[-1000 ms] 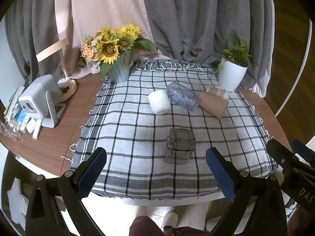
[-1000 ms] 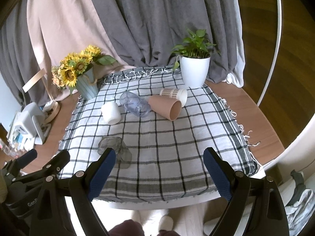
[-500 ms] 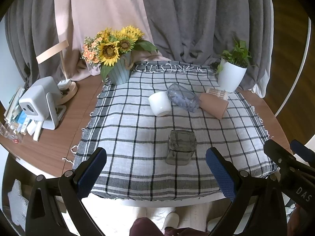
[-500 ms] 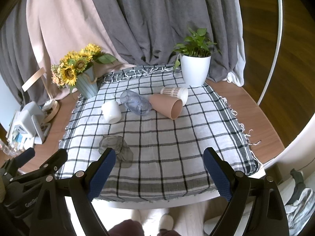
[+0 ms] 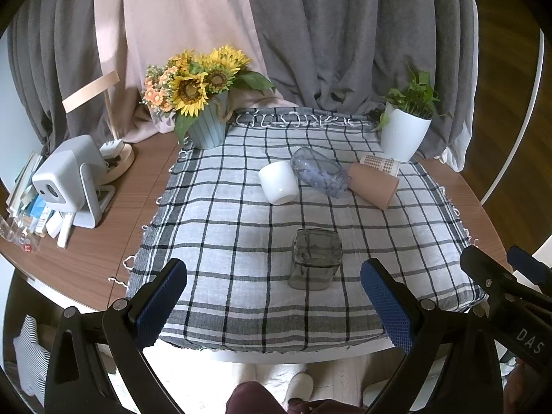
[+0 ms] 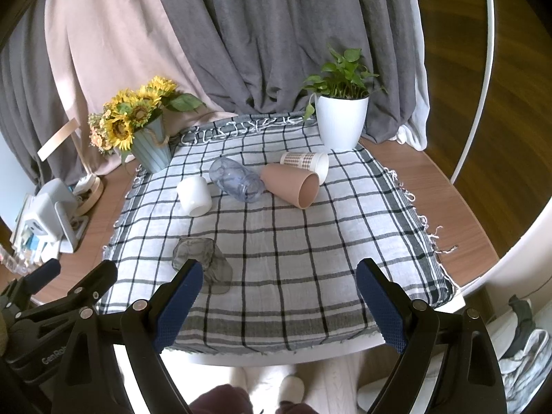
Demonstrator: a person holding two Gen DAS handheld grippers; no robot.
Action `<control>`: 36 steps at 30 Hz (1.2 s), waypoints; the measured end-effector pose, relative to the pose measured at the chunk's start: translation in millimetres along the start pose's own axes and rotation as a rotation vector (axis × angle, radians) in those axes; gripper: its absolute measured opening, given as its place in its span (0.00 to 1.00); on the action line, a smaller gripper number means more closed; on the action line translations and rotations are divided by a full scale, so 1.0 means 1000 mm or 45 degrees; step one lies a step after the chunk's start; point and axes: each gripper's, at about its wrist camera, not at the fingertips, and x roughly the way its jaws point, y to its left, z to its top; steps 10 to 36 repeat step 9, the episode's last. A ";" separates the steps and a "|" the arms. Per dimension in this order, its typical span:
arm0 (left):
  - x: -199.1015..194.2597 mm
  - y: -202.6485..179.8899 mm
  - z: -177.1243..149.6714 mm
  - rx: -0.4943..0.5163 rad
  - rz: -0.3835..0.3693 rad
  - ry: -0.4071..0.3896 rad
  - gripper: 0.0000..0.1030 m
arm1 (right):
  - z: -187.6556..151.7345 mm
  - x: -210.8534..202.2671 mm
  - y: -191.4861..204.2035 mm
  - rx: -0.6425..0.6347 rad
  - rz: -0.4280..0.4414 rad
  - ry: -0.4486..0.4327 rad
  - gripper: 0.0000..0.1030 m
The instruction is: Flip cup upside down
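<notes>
Black-and-white checked cloth (image 5: 220, 227) covers the tabletop ahead of both wide-open, empty hand-held grippers, left (image 5: 274, 298) and right (image 6: 276, 300), smoky grey glass cup (image 5: 315, 258) lying on it just beyond left's fingertips.

Patterned cup (image 5: 379, 164): mostly hidden behind the pink cup (image 5: 374, 186) in left wrist view. Smoky glass cup (image 6: 203, 264): lower part blocked by the right gripper's left finger (image 6: 177, 305) in right wrist view. Clutter by the white device (image 5: 67, 181) at table's left edge: too small to identify. Both gripper bodies cut off by bottom edge.
</notes>
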 end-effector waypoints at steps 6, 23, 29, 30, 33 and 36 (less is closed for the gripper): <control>0.000 -0.001 0.000 -0.002 0.002 -0.001 1.00 | 0.000 0.000 0.000 -0.001 0.000 0.000 0.88; 0.000 -0.001 0.000 -0.003 0.003 -0.001 1.00 | 0.000 0.000 0.000 -0.001 -0.001 -0.001 0.88; 0.000 -0.001 0.000 -0.003 0.003 -0.001 1.00 | 0.000 0.000 0.000 -0.001 -0.001 -0.001 0.88; 0.000 -0.001 0.000 -0.003 0.003 -0.001 1.00 | 0.000 0.000 0.000 -0.001 -0.001 -0.001 0.88; 0.000 -0.001 0.000 -0.003 0.003 -0.001 1.00 | 0.000 0.000 0.000 -0.001 -0.001 -0.001 0.88; 0.000 -0.001 0.000 -0.003 0.003 -0.001 1.00 | 0.000 0.000 0.000 -0.001 -0.001 -0.001 0.88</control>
